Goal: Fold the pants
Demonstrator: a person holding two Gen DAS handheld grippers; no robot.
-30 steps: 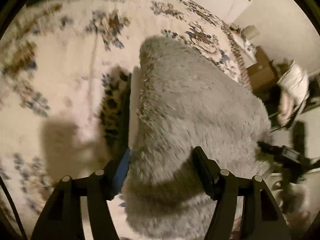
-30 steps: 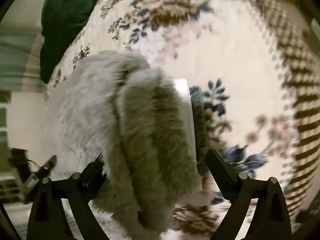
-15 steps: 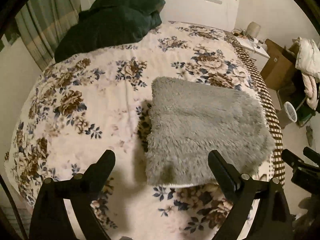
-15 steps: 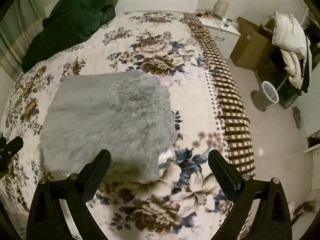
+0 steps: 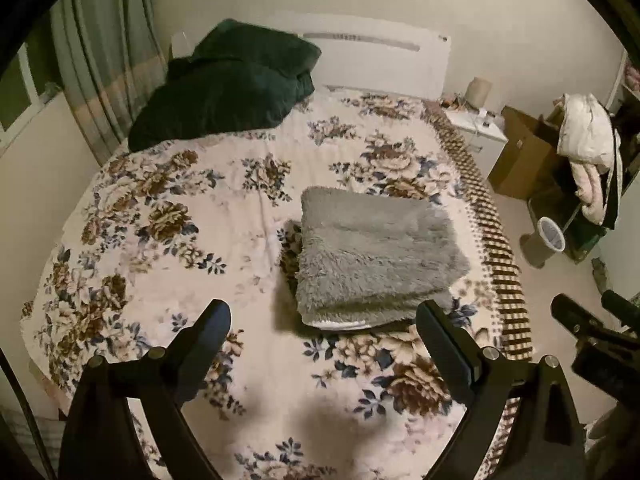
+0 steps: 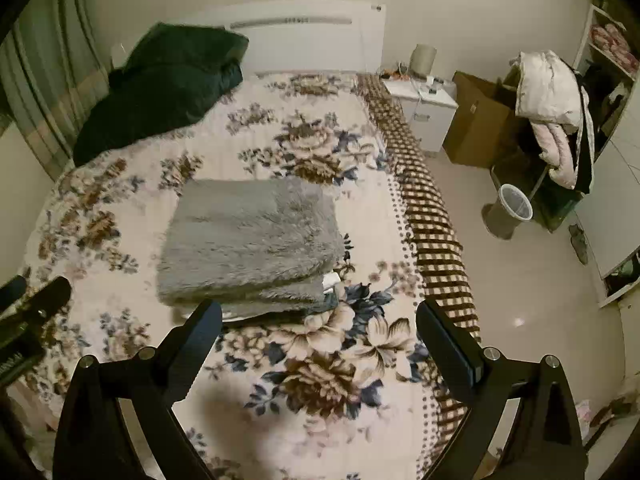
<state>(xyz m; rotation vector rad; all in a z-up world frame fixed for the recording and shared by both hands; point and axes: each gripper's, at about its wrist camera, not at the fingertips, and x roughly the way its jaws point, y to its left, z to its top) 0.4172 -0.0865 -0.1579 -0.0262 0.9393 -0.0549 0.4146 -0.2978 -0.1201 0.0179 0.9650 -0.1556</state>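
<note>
Both tools, left (image 5: 323,326) and right (image 6: 319,316), have backed off, spread and empty; fluffy grey pants (image 5: 374,256) lie folded, soft, light, best pinched at thick folded edges

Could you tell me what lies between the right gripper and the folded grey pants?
Only bare floral bedspread lies between the open right gripper and the folded grey pants, as the right wrist view shows.

Dim warm light, fisheye edge warp.
</note>
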